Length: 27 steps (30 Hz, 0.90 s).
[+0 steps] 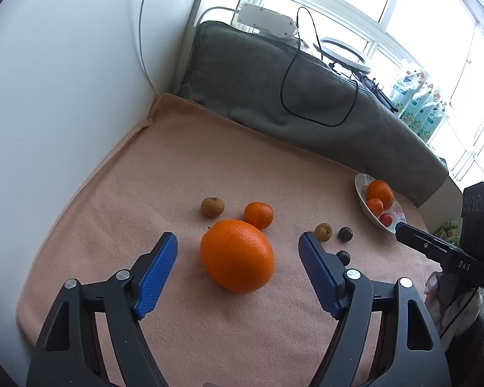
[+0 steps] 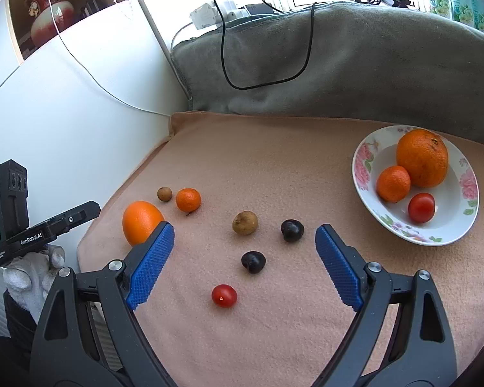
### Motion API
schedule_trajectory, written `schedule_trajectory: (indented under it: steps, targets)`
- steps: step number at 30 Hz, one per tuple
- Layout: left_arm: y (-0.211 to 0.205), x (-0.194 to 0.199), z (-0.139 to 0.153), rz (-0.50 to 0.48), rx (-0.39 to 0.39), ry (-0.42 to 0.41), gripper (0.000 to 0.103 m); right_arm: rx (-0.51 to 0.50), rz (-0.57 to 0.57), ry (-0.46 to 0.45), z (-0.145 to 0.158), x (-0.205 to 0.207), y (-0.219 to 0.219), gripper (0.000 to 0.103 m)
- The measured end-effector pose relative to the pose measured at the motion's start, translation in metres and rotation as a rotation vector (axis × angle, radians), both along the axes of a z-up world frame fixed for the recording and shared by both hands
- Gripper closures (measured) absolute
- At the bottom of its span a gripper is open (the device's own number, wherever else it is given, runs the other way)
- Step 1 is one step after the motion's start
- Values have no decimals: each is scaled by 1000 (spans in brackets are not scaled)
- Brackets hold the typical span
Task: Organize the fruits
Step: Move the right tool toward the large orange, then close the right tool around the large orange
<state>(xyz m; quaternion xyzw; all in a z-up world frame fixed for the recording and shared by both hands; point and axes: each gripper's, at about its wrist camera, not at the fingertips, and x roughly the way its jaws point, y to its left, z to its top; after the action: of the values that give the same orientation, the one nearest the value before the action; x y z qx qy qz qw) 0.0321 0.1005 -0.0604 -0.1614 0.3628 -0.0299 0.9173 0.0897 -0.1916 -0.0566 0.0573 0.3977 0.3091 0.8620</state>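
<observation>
Both grippers gape empty, but the left gripper (image 1: 238, 251) frames the large round orange (image 1: 237, 255) dead ahead, while the right gripper (image 2: 244, 242) faces smaller fruit.

Large orange (image 1: 237, 254) on peach cloth (image 1: 119, 193), between wide-open left gripper (image 1: 238, 245) fingers

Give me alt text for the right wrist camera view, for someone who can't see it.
The open right gripper hovers over a peach cloth scattered with a cherry tomato, two dark cherries, small brown fruits, a mandarin and a large orange. At right, a floral bowl holds three more fruits.
</observation>
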Motion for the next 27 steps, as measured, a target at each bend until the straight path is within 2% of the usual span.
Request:
schedule_trajectory:
  steps: [8,14,20,27]
  targets:
    - [9,-8,-22,-2,-51,23,25,41,64,67,-3,8,35,11]
    - [10,-9,-37,-19,-78,47,25,29,118,92,-6,10,67,11]
    - [8,-7,-44,-36,-85,53,25,31,168,137,-17,10,92,11]
    - [10,-1,-55,-62,-148,69,25,49,215,208,-31,13,121,11]
